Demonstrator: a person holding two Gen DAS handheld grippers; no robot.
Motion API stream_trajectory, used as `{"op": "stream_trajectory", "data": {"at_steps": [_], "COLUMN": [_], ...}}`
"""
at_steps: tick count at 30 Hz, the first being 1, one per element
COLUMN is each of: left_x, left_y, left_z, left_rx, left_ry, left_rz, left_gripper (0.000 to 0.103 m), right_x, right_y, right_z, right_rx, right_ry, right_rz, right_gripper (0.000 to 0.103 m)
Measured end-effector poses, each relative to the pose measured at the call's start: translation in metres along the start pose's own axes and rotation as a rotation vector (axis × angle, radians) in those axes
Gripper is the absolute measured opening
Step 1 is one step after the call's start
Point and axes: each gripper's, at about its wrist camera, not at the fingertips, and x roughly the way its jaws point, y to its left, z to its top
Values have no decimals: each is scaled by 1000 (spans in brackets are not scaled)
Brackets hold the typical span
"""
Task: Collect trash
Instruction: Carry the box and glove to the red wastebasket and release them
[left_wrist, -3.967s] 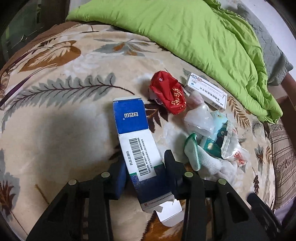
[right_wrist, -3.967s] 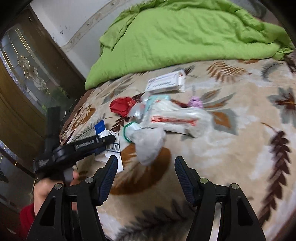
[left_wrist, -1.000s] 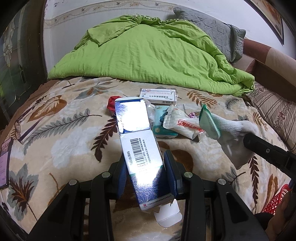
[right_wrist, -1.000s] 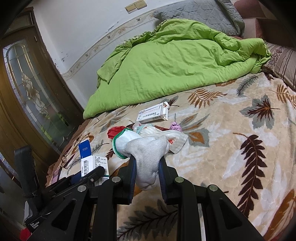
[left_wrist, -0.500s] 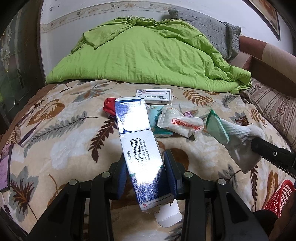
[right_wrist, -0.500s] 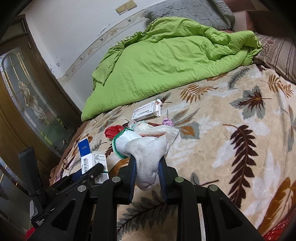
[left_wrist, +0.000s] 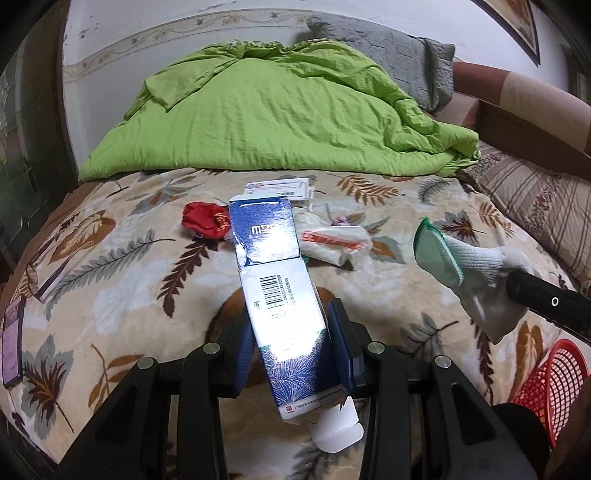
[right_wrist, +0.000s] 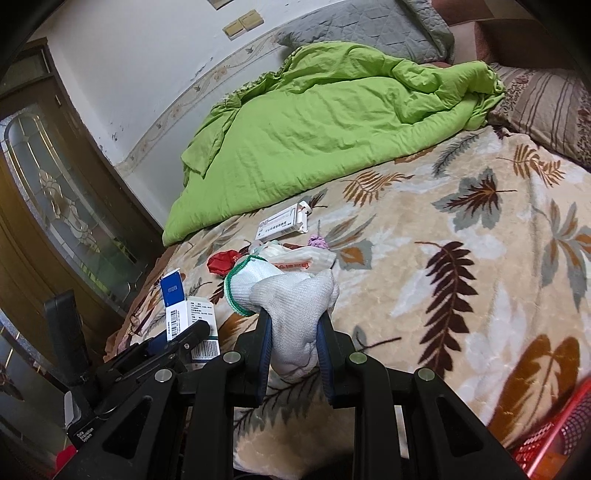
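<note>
Left claw (left_wrist: 291, 339) clamps carton (left_wrist: 275, 288); red basket (left_wrist: 543, 384) past bed edge.

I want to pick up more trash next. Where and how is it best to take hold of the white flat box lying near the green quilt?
Grip the white flat box across its short width, coming from above: it lies flat, and its long sides look clear.
</note>
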Motion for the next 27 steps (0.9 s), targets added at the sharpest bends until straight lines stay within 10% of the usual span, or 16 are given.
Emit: {"op": "stream_trajectory", "data": {"at_steps": [14,27], "left_x": [-28,-54], "left_y": [-46,-195], "left_z": [4,-5], "left_rx": [76,319], "left_ry": [-11,177], "left_rz": [-105,-598], "left_gripper": [37,37], "right_x": [-51,-206], "right_y": [-26,-129], "right_z": [1,-25], "right_rx": [56,213], "right_ry": [-31,-148], "right_rz": [-17,-340], "right_gripper": [24,26]}}
